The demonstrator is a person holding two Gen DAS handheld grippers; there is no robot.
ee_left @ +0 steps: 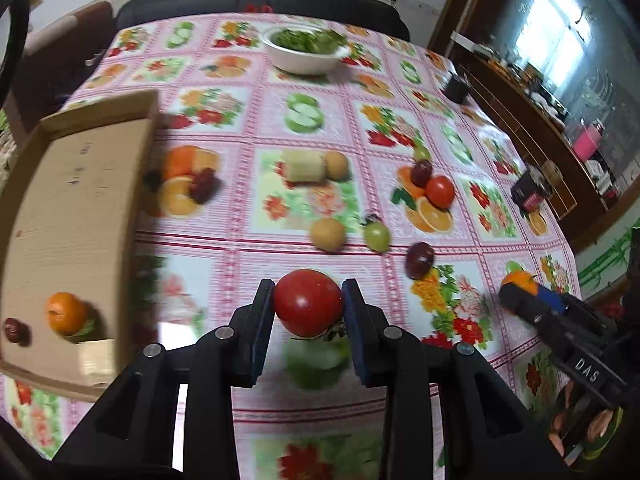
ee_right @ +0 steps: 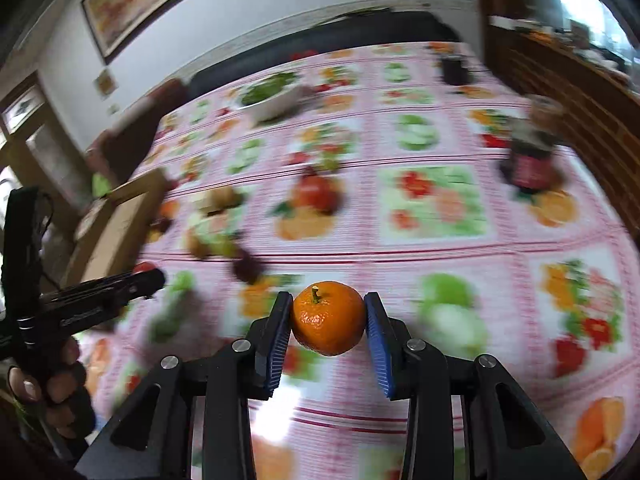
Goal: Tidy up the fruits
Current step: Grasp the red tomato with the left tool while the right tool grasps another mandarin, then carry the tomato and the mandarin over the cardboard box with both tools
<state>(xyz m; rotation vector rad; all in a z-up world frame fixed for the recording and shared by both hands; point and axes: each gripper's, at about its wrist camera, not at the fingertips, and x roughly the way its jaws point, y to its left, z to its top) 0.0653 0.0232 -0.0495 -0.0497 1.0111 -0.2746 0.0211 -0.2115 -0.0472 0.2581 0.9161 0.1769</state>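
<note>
Left wrist and right wrist views: each gripper clamped on one fruit

Left wrist view: left gripper (ee_left: 308, 306) has both pads pressed on a red tomato (ee_left: 308, 303), held above the fruit-print tablecloth (ee_left: 248, 248). Cardboard box (ee_left: 72, 216) at left, open top, holding a mandarin (ee_left: 66, 313) and a small dark red fruit (ee_left: 14, 330) beside it. Loose on the cloth ahead: a brown kiwi (ee_left: 328, 233), a green tomato (ee_left: 376, 236) just beside it, a dark purple fruit (ee_left: 420, 260) near those. Farther back, a second red tomato (ee_left: 440, 191) touching another dark purple fruit (ee_left: 422, 172), plus a pale cut piece (ee_left: 304, 166) next to another kiwi (ee_left: 337, 165). White bowl (ee_left: 306, 54) of greens at the far end. Right gripper (ee_left: 520, 292) enters at the right edge, an orange fruit in its tips.

Right wrist view: heavy motion blur on the background. Right gripper (ee_right: 328, 316) is clamped on an orange mandarin (ee_right: 328, 317), stem up, blue pads touching both sides, lifted off the cloth. Person's hand (ee_right: 44, 392) at lower left grips the handle of the left gripper, whose tips show a bit of red. Dark jar (ee_right: 534, 156) stands on the right of the table; the label is too blurred to read.
</note>
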